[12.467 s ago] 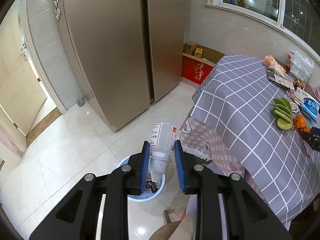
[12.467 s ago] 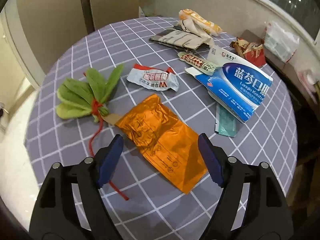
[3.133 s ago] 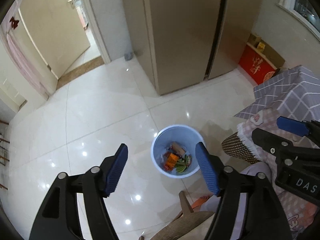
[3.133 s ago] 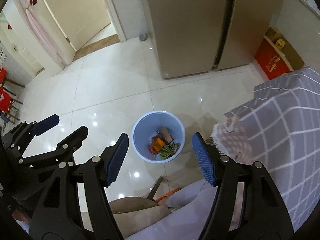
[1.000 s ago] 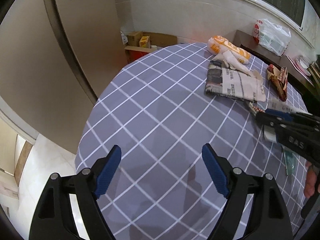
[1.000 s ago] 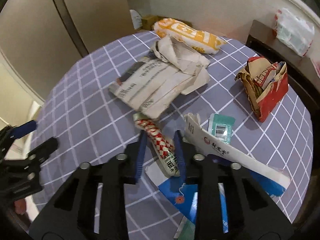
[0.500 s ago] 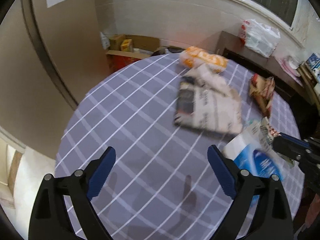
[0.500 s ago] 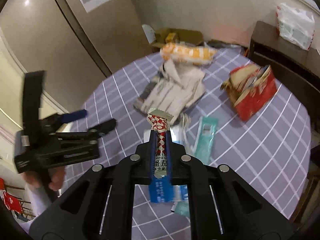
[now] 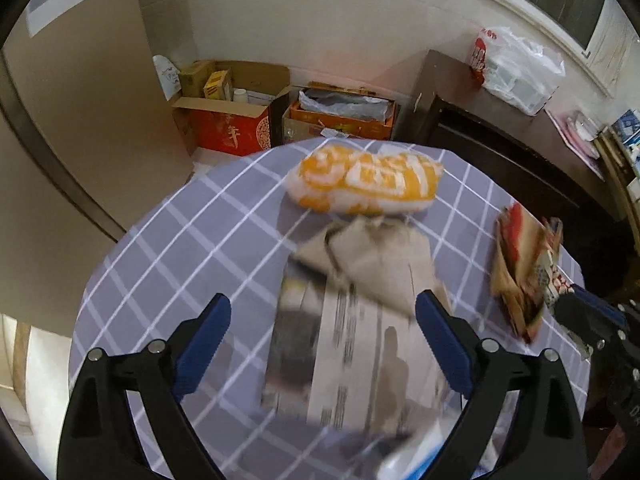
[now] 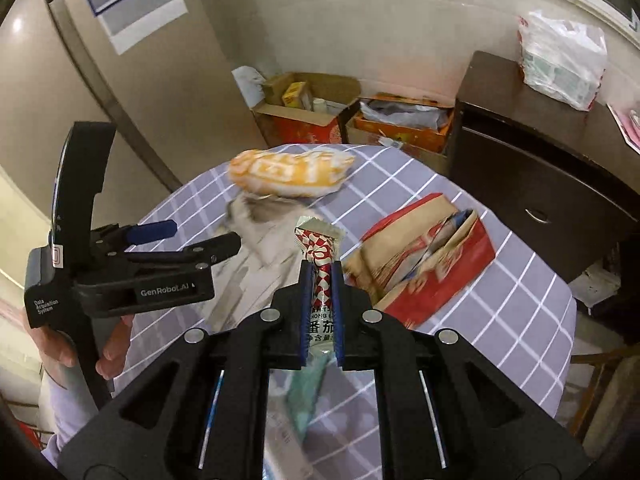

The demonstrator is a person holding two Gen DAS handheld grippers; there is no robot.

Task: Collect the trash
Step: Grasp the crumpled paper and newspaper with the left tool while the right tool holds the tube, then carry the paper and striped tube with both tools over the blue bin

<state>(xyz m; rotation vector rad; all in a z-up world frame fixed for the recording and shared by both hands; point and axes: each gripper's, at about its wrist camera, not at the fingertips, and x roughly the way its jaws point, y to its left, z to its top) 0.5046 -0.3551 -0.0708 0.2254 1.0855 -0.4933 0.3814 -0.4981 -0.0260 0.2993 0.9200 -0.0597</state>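
My right gripper (image 10: 321, 276) is shut on a red-and-white checked snack wrapper (image 10: 319, 252) and holds it upright above the table. My left gripper (image 9: 322, 320) is wide open and empty, hovering over a folded newspaper (image 9: 352, 344) with crumpled paper (image 9: 372, 260) on it. In the right wrist view the left gripper (image 10: 200, 240) shows at the left, over the same paper. An orange-and-white bag (image 9: 366, 182) lies at the table's far edge. A torn red carton (image 10: 424, 260) lies to the right.
The round table has a grey checked cloth (image 9: 180, 248). A teal packet (image 10: 308, 392) lies under my right gripper. Cardboard boxes (image 9: 228, 120) stand on the floor behind the table. A dark cabinet (image 10: 532, 168) with a plastic bag (image 10: 560, 60) stands at the right.
The right gripper has closed on the checked wrapper and lifted it off the table. The left gripper has moved forward over the newspaper, staying open.
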